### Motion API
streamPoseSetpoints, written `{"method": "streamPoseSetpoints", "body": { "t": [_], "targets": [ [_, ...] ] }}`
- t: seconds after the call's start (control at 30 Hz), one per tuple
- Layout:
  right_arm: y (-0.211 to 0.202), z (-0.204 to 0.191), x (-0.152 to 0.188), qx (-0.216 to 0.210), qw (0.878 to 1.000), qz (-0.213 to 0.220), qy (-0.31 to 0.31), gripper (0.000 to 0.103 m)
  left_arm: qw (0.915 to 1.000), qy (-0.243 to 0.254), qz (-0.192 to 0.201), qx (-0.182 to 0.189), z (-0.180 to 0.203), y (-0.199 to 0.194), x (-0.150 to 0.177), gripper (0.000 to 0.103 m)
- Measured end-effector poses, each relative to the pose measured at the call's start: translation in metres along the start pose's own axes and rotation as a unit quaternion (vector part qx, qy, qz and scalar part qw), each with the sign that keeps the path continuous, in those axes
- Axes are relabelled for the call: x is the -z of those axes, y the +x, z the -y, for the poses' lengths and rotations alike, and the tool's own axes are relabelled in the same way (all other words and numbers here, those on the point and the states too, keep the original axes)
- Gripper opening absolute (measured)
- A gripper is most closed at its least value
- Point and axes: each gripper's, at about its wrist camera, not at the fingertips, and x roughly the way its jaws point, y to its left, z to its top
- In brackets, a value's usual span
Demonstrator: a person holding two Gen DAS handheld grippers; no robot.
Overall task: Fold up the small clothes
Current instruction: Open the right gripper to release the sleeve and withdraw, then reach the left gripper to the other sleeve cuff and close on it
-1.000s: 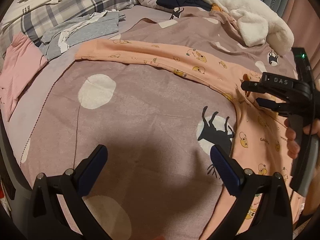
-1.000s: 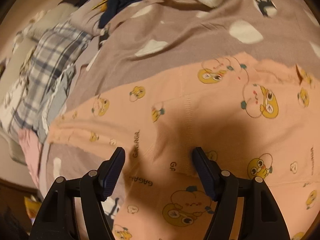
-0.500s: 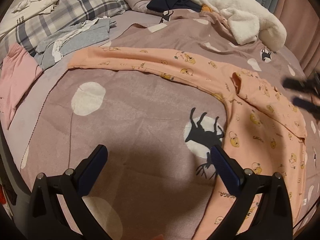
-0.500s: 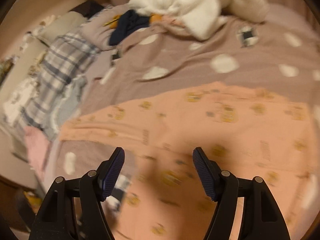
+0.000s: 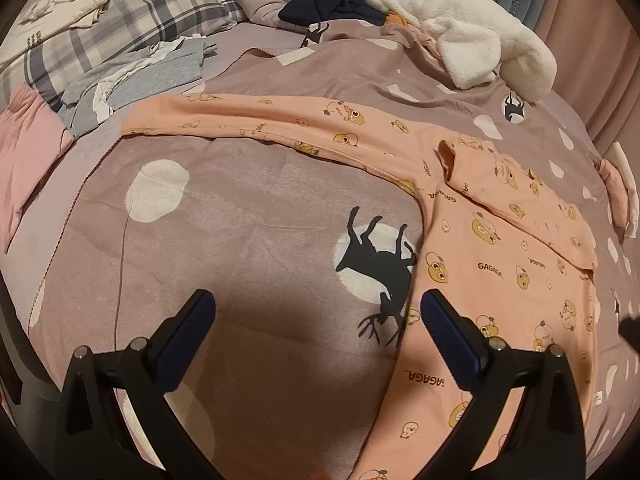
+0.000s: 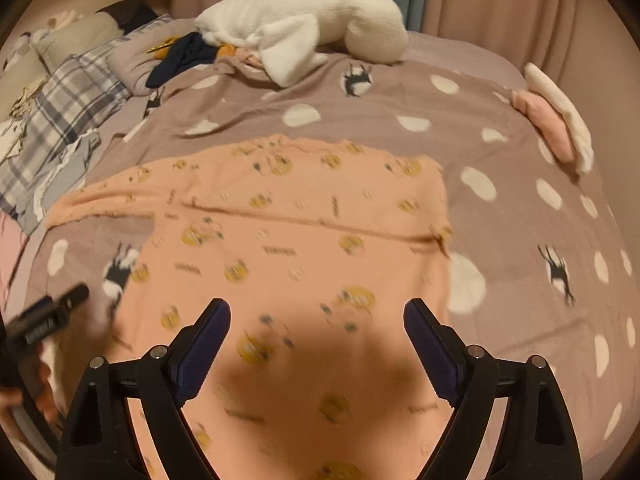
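Observation:
A peach long-sleeved shirt with yellow cartoon prints lies flat on the mauve duvet. One sleeve stretches out to the left. The other sleeve lies folded across the body. My left gripper hovers open over the duvet, just left of the shirt's hem, with nothing between its fingers. My right gripper hangs above the shirt, its jaws opening and empty. The left gripper and a hand show at the left edge of the right wrist view.
A white fleece blanket and a navy garment lie at the bed's far end. A plaid pillow, grey clothes and a pink garment sit to the left. A folded pink-and-white piece lies at the right edge.
My right gripper has drawn back and up from the shirt, almost out of the left wrist view, and its jaws have widened. The folded sleeve stays on the body. The left gripper has hardly moved.

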Motion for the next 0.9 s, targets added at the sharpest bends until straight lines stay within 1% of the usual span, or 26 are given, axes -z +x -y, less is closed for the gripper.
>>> {"method": "streamPoseSetpoints", "body": {
  "t": [0.07, 0.13, 0.2, 0.3, 0.33, 0.4, 0.53, 0.67, 0.73, 0.77, 0.83, 0.87, 0.9],
  "targets": [
    [0.0, 0.012, 0.013, 0.0, 1.0, -0.004, 0.017, 0.089, 1.0, 0.002, 0.003, -0.005, 0.0, 0.0, 0.0, 0.103],
    [0.0, 0.023, 0.027, -0.006, 1.0, -0.009, 0.029, 0.093, 0.9999, 0.003, 0.01, -0.001, 0.0, -0.001, -0.001, 0.103],
    [0.003, 0.03, 0.04, -0.01, 0.999, -0.022, 0.043, 0.094, 0.9998, 0.002, 0.018, 0.004, -0.001, -0.002, -0.002, 0.103],
    [0.002, 0.039, 0.056, -0.034, 0.997, -0.024, 0.058, 0.094, 0.9997, 0.003, 0.023, -0.002, -0.001, -0.001, -0.003, 0.103],
    [0.002, 0.041, 0.058, -0.04, 0.997, -0.022, 0.06, 0.095, 0.9997, 0.005, 0.023, -0.005, -0.001, 0.0, -0.003, 0.103],
    [0.002, 0.046, 0.063, -0.048, 0.996, -0.019, 0.069, 0.102, 0.9996, 0.013, 0.024, -0.01, -0.002, 0.003, -0.002, 0.103],
    [0.005, 0.058, 0.068, -0.081, 0.993, -0.004, 0.091, 0.102, 0.9993, 0.026, 0.025, -0.011, -0.004, 0.007, -0.003, 0.103],
    [0.012, 0.07, 0.069, -0.1, 0.988, -0.01, 0.117, 0.102, 0.999, 0.03, 0.031, 0.004, -0.011, 0.012, -0.011, 0.103],
    [0.018, 0.078, 0.068, -0.096, 0.986, -0.009, 0.134, 0.102, 0.9991, 0.028, 0.03, 0.009, -0.013, 0.016, -0.016, 0.103],
    [0.022, 0.081, 0.068, -0.083, 0.987, -0.006, 0.139, 0.102, 0.9991, 0.029, 0.027, 0.013, -0.015, 0.018, -0.019, 0.103],
    [0.026, 0.084, 0.07, -0.042, 0.989, -0.007, 0.141, 0.102, 0.9988, 0.034, 0.031, 0.019, -0.021, 0.02, -0.024, 0.103],
    [0.027, 0.085, 0.071, -0.029, 0.99, -0.002, 0.139, 0.102, 0.9986, 0.034, 0.037, 0.019, -0.025, 0.02, -0.025, 0.103],
    [0.026, 0.087, 0.072, -0.028, 0.99, 0.004, 0.137, 0.102, 0.9986, 0.024, 0.045, 0.015, -0.033, 0.02, -0.029, 0.103]
  ]
}}
